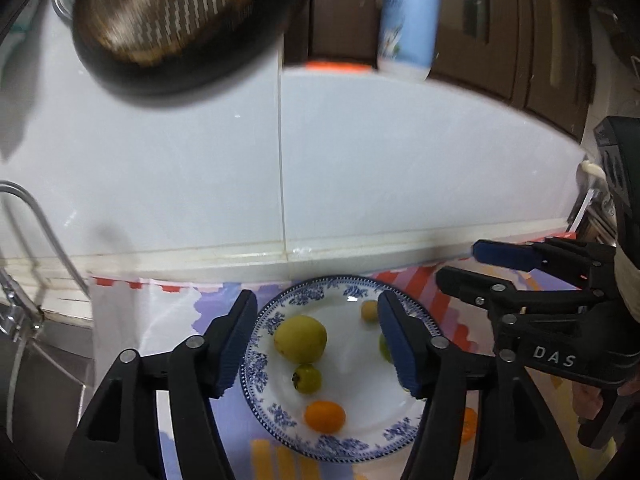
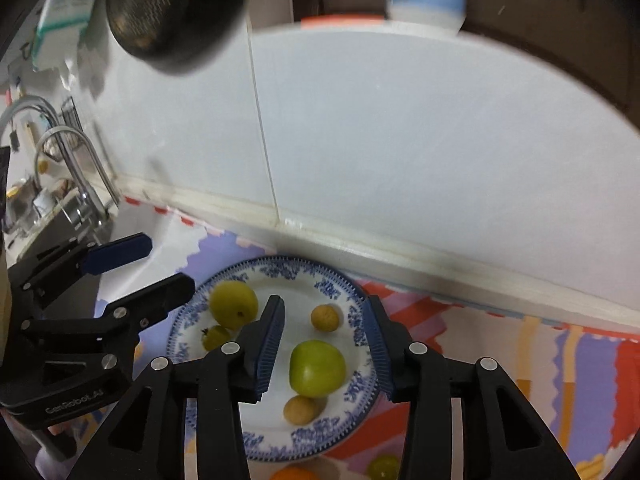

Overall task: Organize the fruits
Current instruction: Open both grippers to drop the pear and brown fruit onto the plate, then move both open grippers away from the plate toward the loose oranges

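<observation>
A blue-patterned white plate [image 1: 276, 320] [image 2: 344, 284] sits on a colourful cloth by the wall. On it lie a large yellow-green fruit [image 1: 300, 338] [image 2: 233, 303], a small green fruit with a stem [image 1: 307, 378] [image 2: 216, 337], an orange kumquat [image 1: 325, 416], a green apple-like fruit [image 2: 317, 368] and two small tan fruits [image 2: 326, 317] [image 2: 302, 409]. My left gripper [image 1: 316, 344] is open and empty above the plate. My right gripper [image 2: 326, 346] is open, its fingers either side of the green fruit, apart from it.
A green fruit [image 2: 383, 467] and an orange fruit [image 2: 294, 473] [image 1: 468, 424] lie on the cloth off the plate. A sink and tap [image 2: 76, 176] are at the left. A dark strainer [image 1: 172, 20] and a blue bottle [image 1: 408, 20] hang above on the tiled wall.
</observation>
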Demonstrator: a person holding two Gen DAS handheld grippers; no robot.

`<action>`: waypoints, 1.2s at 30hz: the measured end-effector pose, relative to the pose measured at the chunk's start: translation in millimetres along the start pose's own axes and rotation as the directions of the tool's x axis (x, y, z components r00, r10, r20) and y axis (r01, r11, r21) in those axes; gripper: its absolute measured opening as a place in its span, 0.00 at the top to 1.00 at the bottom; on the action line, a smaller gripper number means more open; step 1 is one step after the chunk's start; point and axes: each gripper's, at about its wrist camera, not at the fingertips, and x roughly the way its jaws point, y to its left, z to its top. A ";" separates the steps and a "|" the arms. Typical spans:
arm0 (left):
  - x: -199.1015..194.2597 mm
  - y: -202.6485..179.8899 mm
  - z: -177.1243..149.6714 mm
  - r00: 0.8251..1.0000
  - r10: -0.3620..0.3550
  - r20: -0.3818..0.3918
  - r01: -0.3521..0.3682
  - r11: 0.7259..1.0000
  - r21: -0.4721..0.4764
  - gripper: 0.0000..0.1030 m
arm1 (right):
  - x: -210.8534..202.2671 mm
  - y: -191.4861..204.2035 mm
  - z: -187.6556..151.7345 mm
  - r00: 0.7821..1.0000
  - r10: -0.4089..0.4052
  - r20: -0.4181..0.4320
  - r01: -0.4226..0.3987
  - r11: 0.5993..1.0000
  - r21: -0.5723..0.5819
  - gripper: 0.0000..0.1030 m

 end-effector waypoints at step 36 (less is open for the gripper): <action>-145.8 -56.8 -74.8 0.974 -0.085 0.212 0.040 0.977 0.209 0.09 | -188.9 37.5 -129.5 0.920 -0.309 0.242 0.278 0.948 0.155 0.26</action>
